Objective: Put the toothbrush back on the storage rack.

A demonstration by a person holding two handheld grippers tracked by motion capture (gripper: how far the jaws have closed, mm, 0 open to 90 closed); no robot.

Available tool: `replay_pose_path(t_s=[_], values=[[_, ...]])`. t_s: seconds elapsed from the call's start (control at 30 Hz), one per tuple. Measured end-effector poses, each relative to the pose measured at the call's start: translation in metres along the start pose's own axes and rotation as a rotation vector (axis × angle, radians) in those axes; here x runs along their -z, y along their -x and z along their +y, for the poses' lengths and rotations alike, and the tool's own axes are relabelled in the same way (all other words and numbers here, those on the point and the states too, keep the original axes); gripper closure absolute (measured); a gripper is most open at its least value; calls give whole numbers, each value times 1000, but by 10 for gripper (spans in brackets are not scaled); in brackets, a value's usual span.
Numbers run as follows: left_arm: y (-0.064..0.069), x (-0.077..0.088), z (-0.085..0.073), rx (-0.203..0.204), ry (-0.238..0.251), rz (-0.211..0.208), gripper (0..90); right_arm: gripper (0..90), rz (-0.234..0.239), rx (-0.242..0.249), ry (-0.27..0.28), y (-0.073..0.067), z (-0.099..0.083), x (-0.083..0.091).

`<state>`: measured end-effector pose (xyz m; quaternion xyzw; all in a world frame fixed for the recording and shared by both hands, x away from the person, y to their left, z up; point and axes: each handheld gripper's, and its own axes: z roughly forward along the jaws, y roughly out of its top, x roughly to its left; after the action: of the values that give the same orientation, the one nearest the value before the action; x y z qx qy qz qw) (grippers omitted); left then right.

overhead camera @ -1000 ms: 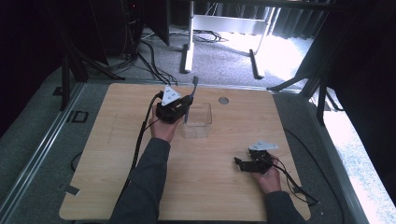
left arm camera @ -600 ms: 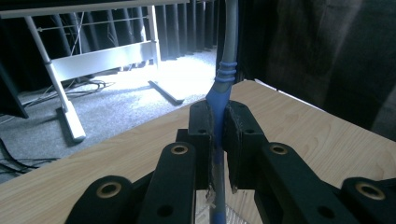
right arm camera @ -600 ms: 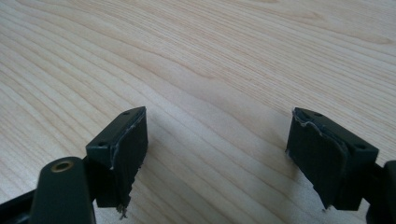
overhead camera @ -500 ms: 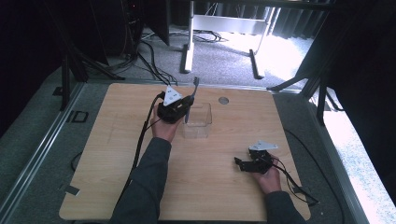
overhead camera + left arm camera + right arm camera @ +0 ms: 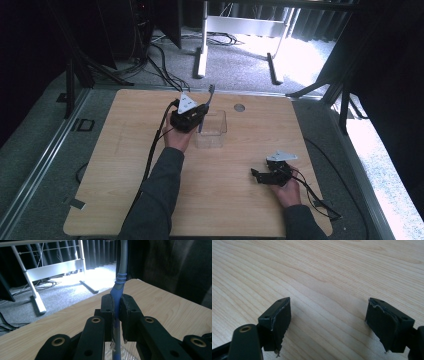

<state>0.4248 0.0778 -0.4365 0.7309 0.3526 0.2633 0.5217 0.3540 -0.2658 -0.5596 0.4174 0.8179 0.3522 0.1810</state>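
- Nothing much moved since the earlier frames: left gripper (image 5: 200, 116) sits at the same spot beside the clear container (image 5: 212, 131), right gripper (image 5: 260, 176) at the same spot on the table (image 5: 120, 165).
- Left gripper jaws closed on a toothbrush (image 5: 117, 295); blue grip section pinched between the 2 pads, grey handle rising above them in the left gripper view.
- High view: toothbrush (image 5: 206, 106) held tilted, top end pointing to the far table edge, lower end down at the container's left wall. Can't tell if the tip touches the container floor.
- Clear container is rectangular, sits mid-table, just right of the left hand (image 5: 176, 137).
- Right gripper (image 5: 328, 322) jaws wide apart, nothing between them, bare wood below.
- Right hand (image 5: 287, 190) rests near the front right of the table, well apart from the container.
- Small round grey disc (image 5: 239, 107) near the far edge, beyond the container.
- Cables trail from both grippers toward the front edge.
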Motion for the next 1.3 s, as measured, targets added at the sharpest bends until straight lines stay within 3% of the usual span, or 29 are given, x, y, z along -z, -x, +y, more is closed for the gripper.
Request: replay_pose_path(t_s=[0.23,0.6,0.83,1.0,1.1,1.3], values=[[2,-6,-5,-14,-36,-11,814,202,0,-1,0,0,0,0],[12,-17,-15,-103,-129,-35,807,202,0,-1,-1,0,0,0],[16,-20,-21,-139,-187,-39,806,202,0,0,0,0,0,0],[15,-20,-24,-138,-212,-46,803,202,0,0,0,0,0,0],[14,-20,-24,-124,-215,-58,722,202,0,0,0,0,0,0],[15,-18,-23,-105,-207,-78,677,202,2,1,-1,0,0,0]])
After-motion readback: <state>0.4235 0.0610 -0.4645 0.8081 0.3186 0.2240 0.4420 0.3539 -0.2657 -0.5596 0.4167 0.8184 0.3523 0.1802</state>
